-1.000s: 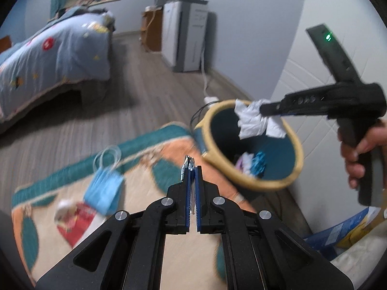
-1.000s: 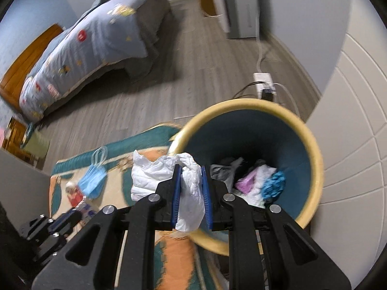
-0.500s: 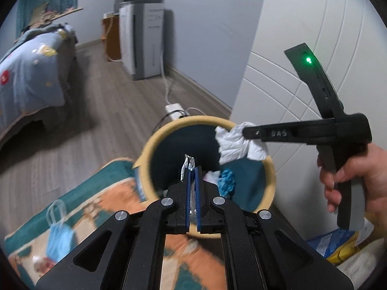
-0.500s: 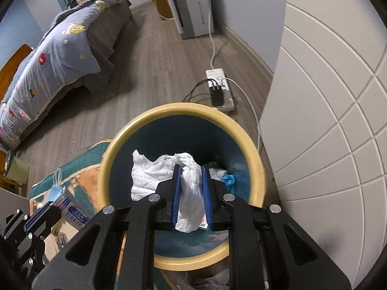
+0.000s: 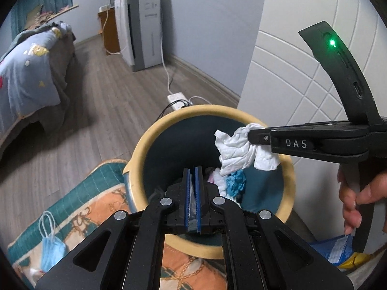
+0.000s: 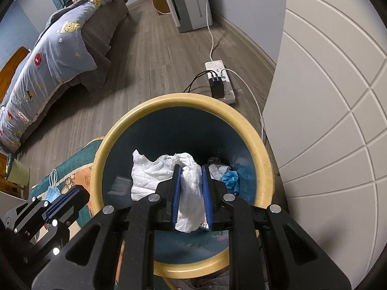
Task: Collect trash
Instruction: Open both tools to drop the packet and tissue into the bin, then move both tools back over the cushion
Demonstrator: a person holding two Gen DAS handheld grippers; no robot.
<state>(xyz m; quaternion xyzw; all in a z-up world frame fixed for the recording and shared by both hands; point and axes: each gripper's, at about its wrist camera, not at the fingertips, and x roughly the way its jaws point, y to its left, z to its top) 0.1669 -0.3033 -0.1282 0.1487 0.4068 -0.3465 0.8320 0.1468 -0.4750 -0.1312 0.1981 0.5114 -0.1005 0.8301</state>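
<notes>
Right wrist view: right hand-held gripper (image 6: 191, 195) clamps crumpled white tissue (image 6: 167, 176) above the yellow-rimmed teal plastic bin (image 6: 263, 149); the left hand-held gripper (image 5: 192, 193) pinches something thin, unidentifiable; released off-centre, tissue may snag the rim

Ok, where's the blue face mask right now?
The blue face mask lies flat on the patterned rug, at the lower left of the left wrist view, left of the yellow-rimmed bin; the right wrist view shows it beyond the left gripper.

Both black handheld grippers angle steeply downward: the left gripper (image 5: 192, 176) with jaws nearly closed, the right gripper (image 6: 191, 176) with jaws clamped, a hand (image 5: 360, 200) gripping its handle.
</notes>
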